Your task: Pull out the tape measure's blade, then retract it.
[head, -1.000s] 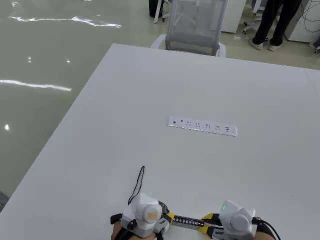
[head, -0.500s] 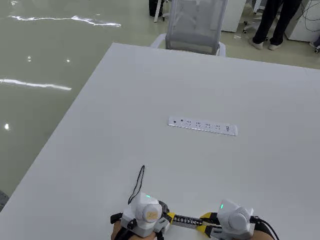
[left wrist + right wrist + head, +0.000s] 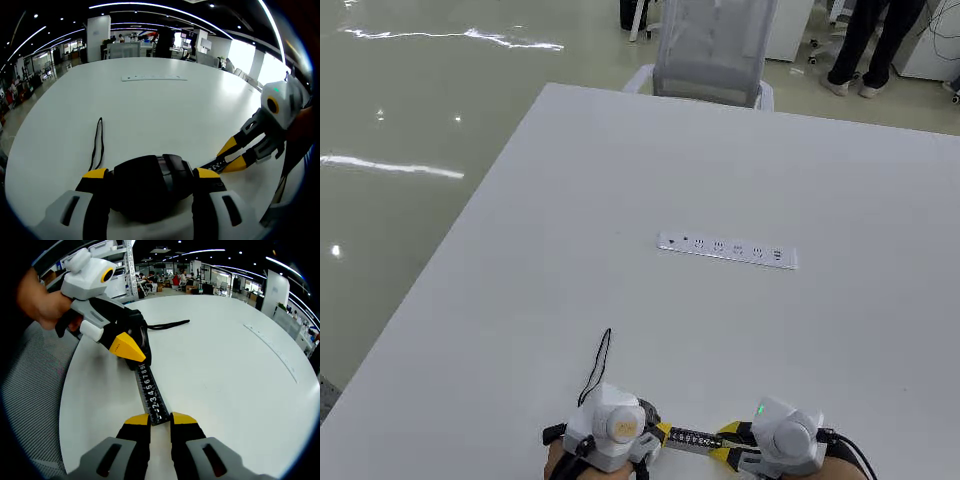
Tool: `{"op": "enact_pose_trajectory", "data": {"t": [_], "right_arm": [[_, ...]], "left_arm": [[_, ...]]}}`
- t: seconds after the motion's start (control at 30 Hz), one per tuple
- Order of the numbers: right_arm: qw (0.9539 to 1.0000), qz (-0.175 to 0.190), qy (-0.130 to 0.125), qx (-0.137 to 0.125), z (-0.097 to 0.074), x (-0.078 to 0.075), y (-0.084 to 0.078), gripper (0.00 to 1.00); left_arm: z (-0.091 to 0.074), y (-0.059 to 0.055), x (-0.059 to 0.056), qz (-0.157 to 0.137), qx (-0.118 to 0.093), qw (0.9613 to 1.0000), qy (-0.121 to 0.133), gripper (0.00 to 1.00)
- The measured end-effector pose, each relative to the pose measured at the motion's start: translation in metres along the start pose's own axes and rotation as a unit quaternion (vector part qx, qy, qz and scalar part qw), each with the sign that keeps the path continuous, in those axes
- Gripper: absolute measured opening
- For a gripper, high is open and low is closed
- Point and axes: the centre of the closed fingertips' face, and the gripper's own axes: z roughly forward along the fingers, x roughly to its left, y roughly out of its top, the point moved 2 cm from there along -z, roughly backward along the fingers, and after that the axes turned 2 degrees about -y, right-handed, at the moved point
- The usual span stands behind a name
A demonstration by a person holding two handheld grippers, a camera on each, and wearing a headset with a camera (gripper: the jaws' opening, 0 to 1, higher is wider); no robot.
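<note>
Blade (image 3: pixel 150 392) span seemingly shorter than before; left claw (image 3: pixel 150 175) clamps tape measure (image 3: pixel 150 192), right claw (image 3: pixel 160 419) pinches tip.

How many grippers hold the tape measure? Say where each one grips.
2. The left gripper clamps the black case; the right gripper pinches the end of the blade.

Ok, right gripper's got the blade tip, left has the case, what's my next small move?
Probably ease the right gripper toward the case so the blade feeds back in. The left gripper clamps the case, the right is shut on the blade's tip, and the gap between them has narrowed over the last second, so retraction seems under way.
</note>
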Motion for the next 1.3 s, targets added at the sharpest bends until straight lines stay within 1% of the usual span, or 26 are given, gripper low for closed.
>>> {"op": "enact_pose_trajectory", "data": {"t": [0.73, 1.3], "right_arm": [[1.0, -0.001, 0.005, -0.001, 0.006, 0.002, 0.005, 0.14], [1.0, -0.004, 0.007, -0.002, 0.01, 0.006, 0.012, 0.14]], "left_arm": [[0.0, 0.0, 0.0, -0.001, -0.002, 1.0, 0.001, 0.64], [-0.001, 0.001, 0.0, -0.002, -0.002, 1.0, -0.002, 0.64]]}}
